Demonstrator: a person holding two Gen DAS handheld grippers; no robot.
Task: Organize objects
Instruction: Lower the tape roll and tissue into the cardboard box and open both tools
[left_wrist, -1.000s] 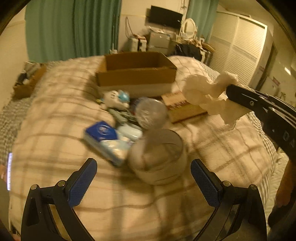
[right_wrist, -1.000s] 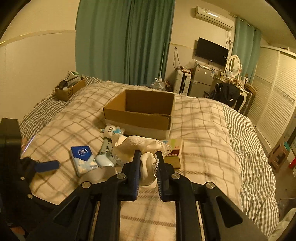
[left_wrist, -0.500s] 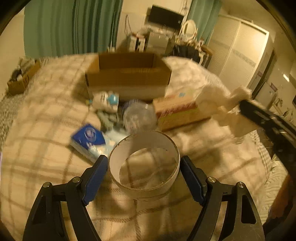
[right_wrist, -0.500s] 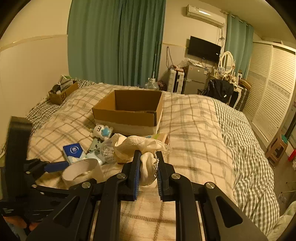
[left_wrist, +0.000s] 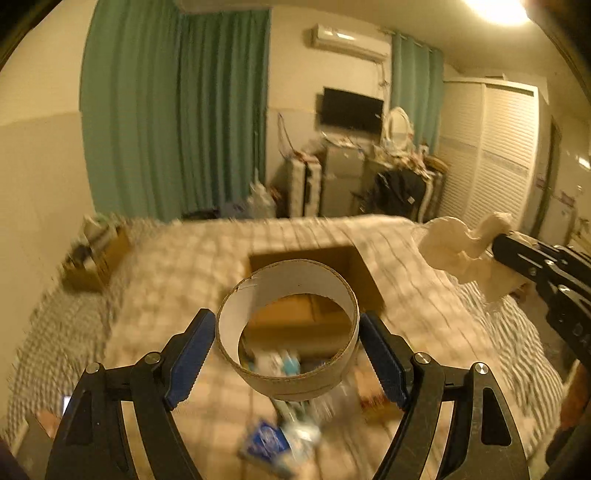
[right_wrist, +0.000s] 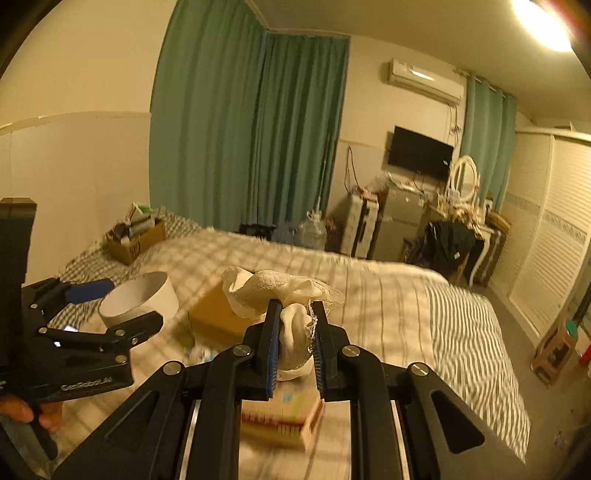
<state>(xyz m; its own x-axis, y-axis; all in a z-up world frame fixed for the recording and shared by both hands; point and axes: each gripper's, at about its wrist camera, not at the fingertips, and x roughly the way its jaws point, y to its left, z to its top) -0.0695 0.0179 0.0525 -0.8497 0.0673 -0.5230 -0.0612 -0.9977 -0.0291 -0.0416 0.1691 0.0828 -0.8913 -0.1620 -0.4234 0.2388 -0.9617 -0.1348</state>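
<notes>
Between the blue pads of the left tongs (left_wrist: 286, 350) sits a wide cardboard ring (left_wrist: 288, 332), pinched at both sides and lifted clear of the checked bedspread (left_wrist: 177, 277); a second ago these tongs were spread open above it while it lay among the clutter. The open cardboard box (left_wrist: 310, 258) now lies just beyond the ring, ahead of the left tongs, where before it stood well off at the far side of the bed. To the right of the left tongs, the right tongs (right_wrist: 293, 343) are pressed together on a bunched white cloth (right_wrist: 280, 291), as they were a second ago, and ride at about the same height. Below and behind the ring, the blue tissue pack (left_wrist: 264, 441) and other small things remain on the bed, blurred. Judging by this, both loads are on their way to the box, and what follows is likely a release over its opening.
</notes>
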